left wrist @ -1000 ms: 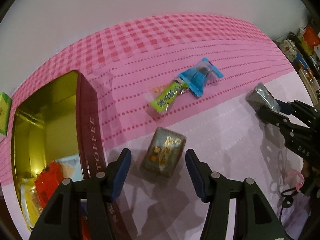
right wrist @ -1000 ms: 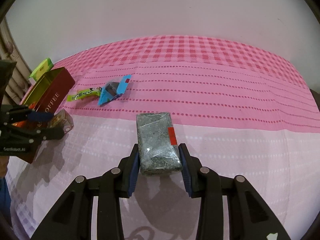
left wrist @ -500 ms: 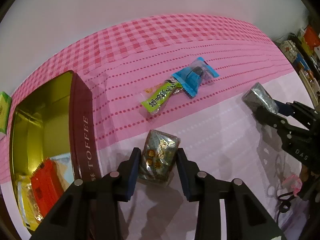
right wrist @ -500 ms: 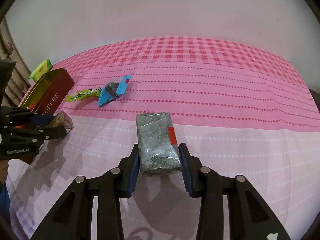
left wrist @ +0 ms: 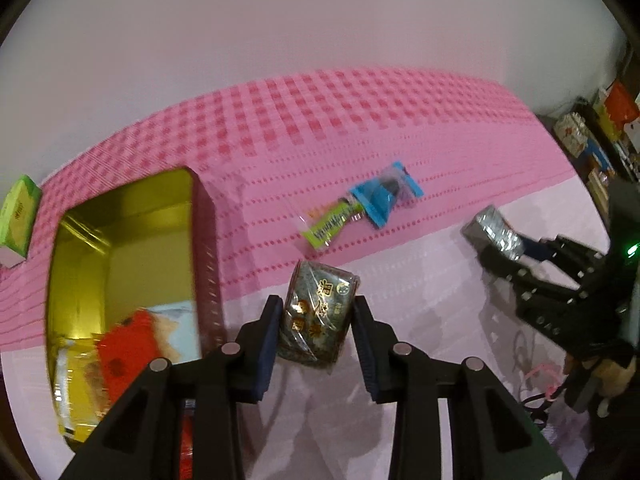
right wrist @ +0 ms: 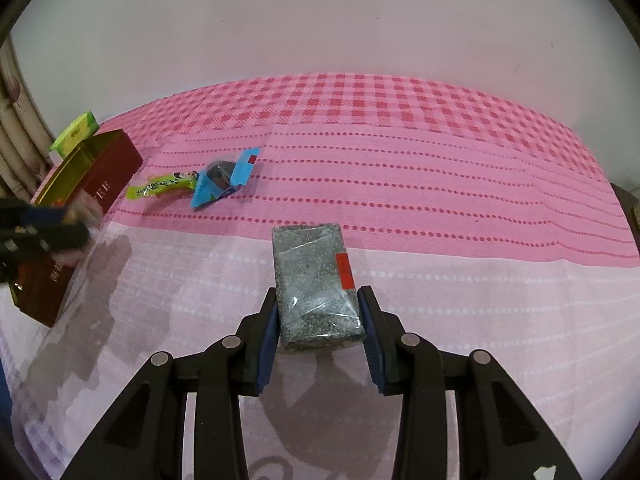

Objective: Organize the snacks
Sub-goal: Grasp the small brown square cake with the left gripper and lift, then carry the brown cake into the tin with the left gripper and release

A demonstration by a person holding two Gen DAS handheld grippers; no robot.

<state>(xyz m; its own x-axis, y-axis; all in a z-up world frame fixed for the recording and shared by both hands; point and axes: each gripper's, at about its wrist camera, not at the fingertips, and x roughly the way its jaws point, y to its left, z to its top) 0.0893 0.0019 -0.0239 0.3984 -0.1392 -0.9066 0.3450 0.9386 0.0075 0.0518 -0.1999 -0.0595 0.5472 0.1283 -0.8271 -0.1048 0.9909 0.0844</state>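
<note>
My left gripper (left wrist: 317, 320) is shut on a dark snack pack with gold print (left wrist: 320, 314) and holds it above the cloth, just right of the open red toffee tin (left wrist: 206, 248). The tin holds a red packet (left wrist: 128, 350) and yellow packets. My right gripper (right wrist: 318, 316) is shut on a grey speckled bar in clear wrap (right wrist: 316, 284); it also shows at the right of the left wrist view (left wrist: 494, 232). A green candy stick (left wrist: 332, 224) and a blue-wrapped snack (left wrist: 384, 194) lie on the pink cloth between them.
A small green box (left wrist: 18, 210) sits beyond the tin at the far left. The tin (right wrist: 100, 184) is at the left edge of the right wrist view. A cluttered shelf (left wrist: 600, 136) stands at the far right. A white wall lies behind the table.
My left gripper closed on the dark gold-print pack, lifted it off the cloth and shifted toward the tin. The right gripper kept hold of the grey bar and hardly moved.
</note>
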